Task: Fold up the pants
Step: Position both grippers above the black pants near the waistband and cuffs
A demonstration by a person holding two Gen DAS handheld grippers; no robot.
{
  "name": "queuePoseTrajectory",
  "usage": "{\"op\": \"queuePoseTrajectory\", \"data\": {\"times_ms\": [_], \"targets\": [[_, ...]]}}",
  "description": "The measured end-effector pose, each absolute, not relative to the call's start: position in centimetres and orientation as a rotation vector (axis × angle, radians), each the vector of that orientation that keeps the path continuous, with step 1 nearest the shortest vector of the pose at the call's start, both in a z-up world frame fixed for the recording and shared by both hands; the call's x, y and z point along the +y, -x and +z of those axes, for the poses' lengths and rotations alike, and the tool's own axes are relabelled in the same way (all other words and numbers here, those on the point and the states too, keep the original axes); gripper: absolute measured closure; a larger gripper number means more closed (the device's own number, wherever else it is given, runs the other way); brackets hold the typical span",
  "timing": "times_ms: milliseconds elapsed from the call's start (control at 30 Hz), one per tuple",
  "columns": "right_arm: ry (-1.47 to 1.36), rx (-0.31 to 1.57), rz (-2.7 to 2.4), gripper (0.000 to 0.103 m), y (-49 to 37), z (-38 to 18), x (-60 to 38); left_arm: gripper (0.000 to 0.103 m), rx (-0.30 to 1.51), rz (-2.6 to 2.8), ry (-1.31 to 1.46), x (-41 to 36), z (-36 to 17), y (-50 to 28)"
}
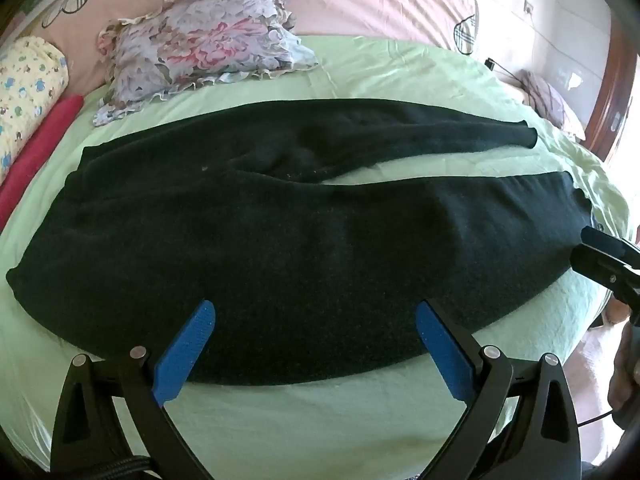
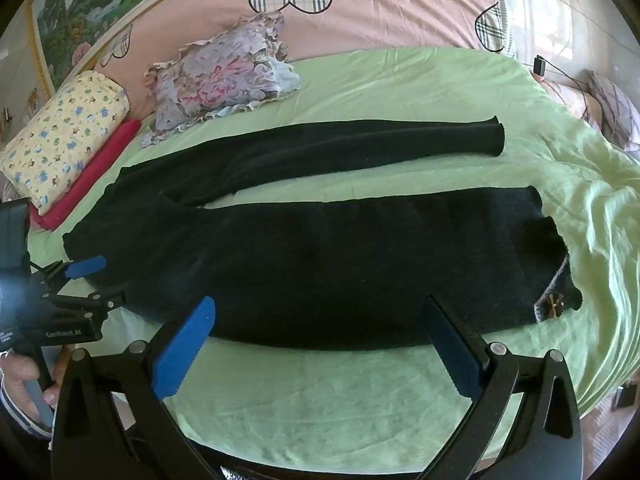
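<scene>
Black pants (image 1: 280, 248) are lying flat, unfolded (legs apart) on the bed (image 1: 320, 412); both grippers' fingers are hovering spread, holding nothing.

Bright daylight (upper right), fisheye-warped edges, sharp

1. "GenRobot.AI", white print, on black body of left gripper (image 2: 90, 280), seen at left edge of right wrist view; first letters blurry, prob. "Gen".
2. More small white print just left of that, same body, cut by frame edge; too small to read.
3. No other txt, nos. or signs legible in either view.
</scene>
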State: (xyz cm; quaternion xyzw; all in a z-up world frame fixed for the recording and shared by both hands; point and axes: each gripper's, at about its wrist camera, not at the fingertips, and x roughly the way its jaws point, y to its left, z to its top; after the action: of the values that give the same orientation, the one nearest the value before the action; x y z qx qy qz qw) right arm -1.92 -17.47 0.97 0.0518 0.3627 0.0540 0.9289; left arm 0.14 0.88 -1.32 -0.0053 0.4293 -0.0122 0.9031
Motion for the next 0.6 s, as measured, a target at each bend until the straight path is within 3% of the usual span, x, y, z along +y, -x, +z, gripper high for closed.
{"op": "queuePoseTrajectory", "data": {"times_ms": [600], "targets": [[-0.106, 0.737, 0.118, 0.0, 1.25, 0.82, -16.69, 0.002, 0.892, -0.028, 0.012, 0.91, -1.43, -0.17]]}}
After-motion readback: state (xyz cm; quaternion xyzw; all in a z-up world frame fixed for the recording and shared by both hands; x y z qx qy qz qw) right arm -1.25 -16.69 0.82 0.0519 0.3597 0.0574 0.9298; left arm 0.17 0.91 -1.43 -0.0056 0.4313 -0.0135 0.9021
